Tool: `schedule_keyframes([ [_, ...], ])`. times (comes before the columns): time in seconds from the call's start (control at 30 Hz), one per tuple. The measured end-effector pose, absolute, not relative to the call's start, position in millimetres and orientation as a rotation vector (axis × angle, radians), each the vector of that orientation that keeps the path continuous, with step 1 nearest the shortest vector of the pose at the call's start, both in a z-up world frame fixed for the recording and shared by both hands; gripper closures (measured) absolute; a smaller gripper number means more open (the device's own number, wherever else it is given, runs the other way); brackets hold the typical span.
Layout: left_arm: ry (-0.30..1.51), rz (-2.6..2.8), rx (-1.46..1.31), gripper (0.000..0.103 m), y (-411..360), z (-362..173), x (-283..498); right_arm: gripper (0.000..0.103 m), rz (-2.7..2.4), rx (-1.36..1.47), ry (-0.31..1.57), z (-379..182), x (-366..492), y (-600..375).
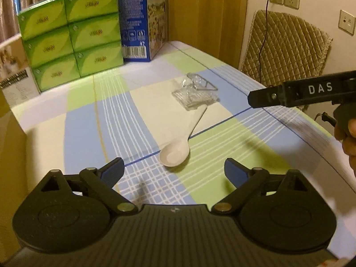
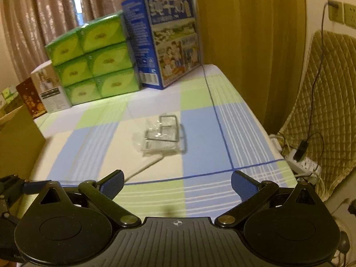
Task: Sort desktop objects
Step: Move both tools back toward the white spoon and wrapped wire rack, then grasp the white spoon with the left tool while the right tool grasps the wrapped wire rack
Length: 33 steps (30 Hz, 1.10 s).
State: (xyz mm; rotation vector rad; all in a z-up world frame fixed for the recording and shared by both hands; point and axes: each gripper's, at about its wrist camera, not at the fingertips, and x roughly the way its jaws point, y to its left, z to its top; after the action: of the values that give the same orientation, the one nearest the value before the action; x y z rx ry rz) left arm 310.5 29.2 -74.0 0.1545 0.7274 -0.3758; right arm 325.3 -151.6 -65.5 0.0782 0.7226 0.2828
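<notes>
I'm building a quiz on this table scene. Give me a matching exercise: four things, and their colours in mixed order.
Things:
1. spoon
2. stacked tissue packs
3. tall carton
4. chair cushion

Colours:
A. blue
B. tan
C. white
D. green

Pairs: 1-C, 2-D, 3-A, 4-B

The left gripper sits low in the frame, fingers wide apart. The right gripper is also spread and holds nothing; a hand, probably the right one, grips it at the right edge.
</notes>
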Motion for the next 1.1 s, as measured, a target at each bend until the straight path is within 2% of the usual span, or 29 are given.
schedule_keyframes([
  [0.17,0.731,-0.399,0.176,0.015,18.3,-84.6,325.8,0.009,0.271,0.097,0.737,-71.4,336.5,-158.7],
  [0.33,0.741,-0.401,0.171,0.033,12.9,-94.7,340.8,0.009,0.283,0.118,0.735,-70.0,338.1,-159.4],
  [0.4,0.742,-0.394,0.164,0.045,12.5,-97.3,345.2,0.009,0.291,0.107,0.725,-68.3,337.5,-157.6],
  [0.5,0.739,-0.398,0.177,0.053,10.1,-101.2,349.8,0.009,0.294,0.1,0.727,-69.7,337.5,-156.6],
  [0.73,0.74,-0.416,0.228,0.06,2.8,-109.1,351.6,0.009,0.29,0.089,0.755,-78.6,342.6,-155.2],
  [0.87,0.74,-0.422,0.218,0.072,2.4,-109.2,350.5,0.009,0.312,0.074,0.76,-79.1,340.9,-149.9],
  [1.1,0.745,-0.428,0.233,0.073,-0.4,-106.2,345.8,0.009,0.285,0.08,0.778,-82.7,343.0,-154.8],
])
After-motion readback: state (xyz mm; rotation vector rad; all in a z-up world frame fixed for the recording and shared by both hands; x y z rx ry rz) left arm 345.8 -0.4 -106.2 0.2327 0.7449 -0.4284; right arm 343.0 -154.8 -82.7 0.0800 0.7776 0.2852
